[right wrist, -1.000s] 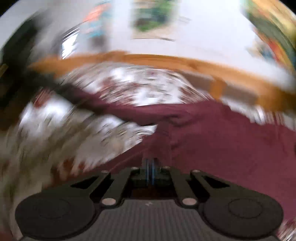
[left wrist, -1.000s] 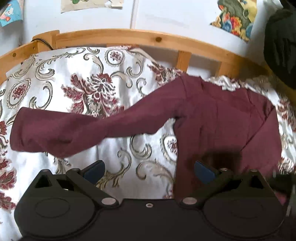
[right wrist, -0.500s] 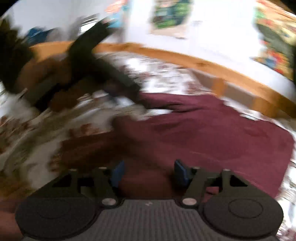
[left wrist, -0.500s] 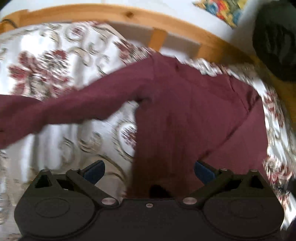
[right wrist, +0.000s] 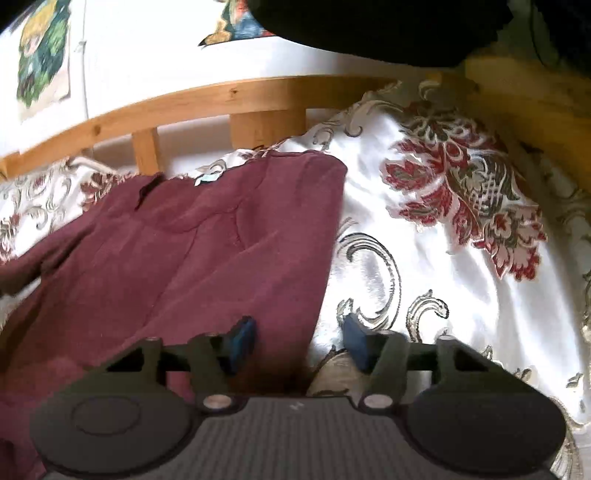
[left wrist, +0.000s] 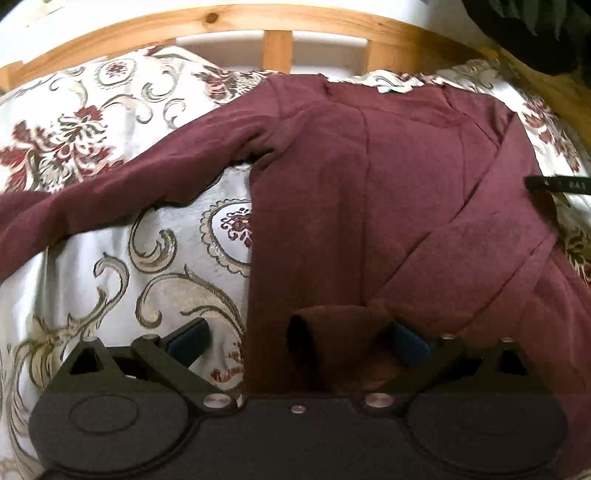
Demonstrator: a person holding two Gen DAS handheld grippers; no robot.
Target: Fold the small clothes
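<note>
**A:** Maroon knit is what sits between the left gripper point(left wrist: 298, 338) tips: the jaws are spread wide, holding nothing, and they straddle the near left edge of the maroon shirt point(left wrist: 354, 192), with the cuff point(left wrist: 334, 326) of the folded-over sleeve lying just inside the right-hand pad.

**B:** And the right gripper point(right wrist: 300, 341)?

**A:** Also released. Its left pad rests over the shirt's right-hand side, its right pad over bare bedspread point(right wrist: 443, 280), so the garment's right edge runs up between the two fingers.

**B:** Which way does the shirt run from there?

**A:** Its long axis goes straight away from both grippers, hem near, collar toward the wooden bed rail point(left wrist: 221, 26). One sleeve is already laid diagonally across the body. The other sleeve point(left wrist: 122, 188) lies spread out to the left, well apart from the body at its far end, on the bedspread.

**B:** So the left one takes it?

**A:** I'd judge so: that loose sleeve lies up and left of the left gripper, far closer to it than to the right. The move turns on reaching leftward and carrying the sleeve back across the body.

**B:** Any baskets or bins?

**A:** None visible. A dark strip point(left wrist: 557, 183) shows at the right margin of the left view; possibly part of the other gripper, but I can't be sure.
</note>
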